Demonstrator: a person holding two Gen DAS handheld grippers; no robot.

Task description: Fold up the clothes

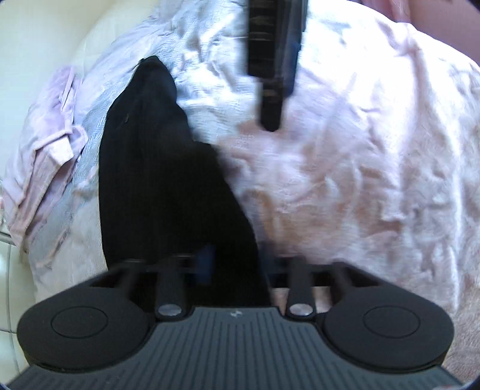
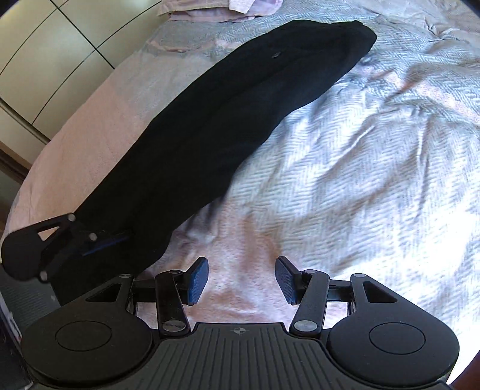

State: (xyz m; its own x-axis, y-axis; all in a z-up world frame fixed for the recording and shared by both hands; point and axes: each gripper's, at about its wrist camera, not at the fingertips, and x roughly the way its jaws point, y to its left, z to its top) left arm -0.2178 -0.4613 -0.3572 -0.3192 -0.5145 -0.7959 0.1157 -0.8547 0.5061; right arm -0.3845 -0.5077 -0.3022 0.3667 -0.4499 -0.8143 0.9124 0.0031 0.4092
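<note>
A long black garment (image 1: 156, 168) lies stretched across the bed, folded lengthwise into a narrow strip. Its near end runs into my left gripper (image 1: 237, 264), which is shut on it; the cloth hides most of the fingertips. In the right wrist view the same black garment (image 2: 228, 114) reaches diagonally from the left gripper (image 2: 117, 238) at lower left to the upper right. My right gripper (image 2: 241, 280) is open, its blue pads (image 2: 198, 280) apart over bare bedspread just right of the garment's near end. It shows as a dark blurred shape, the right gripper (image 1: 271, 120), above the bed.
The bed has a crumpled pale pink and grey herringbone cover (image 2: 360, 180). A pile of pink clothes (image 1: 45, 144) lies past the garment's far end, also the pink pile (image 2: 228, 9). Cream cabinet doors (image 2: 45, 60) stand beyond the bed's left edge.
</note>
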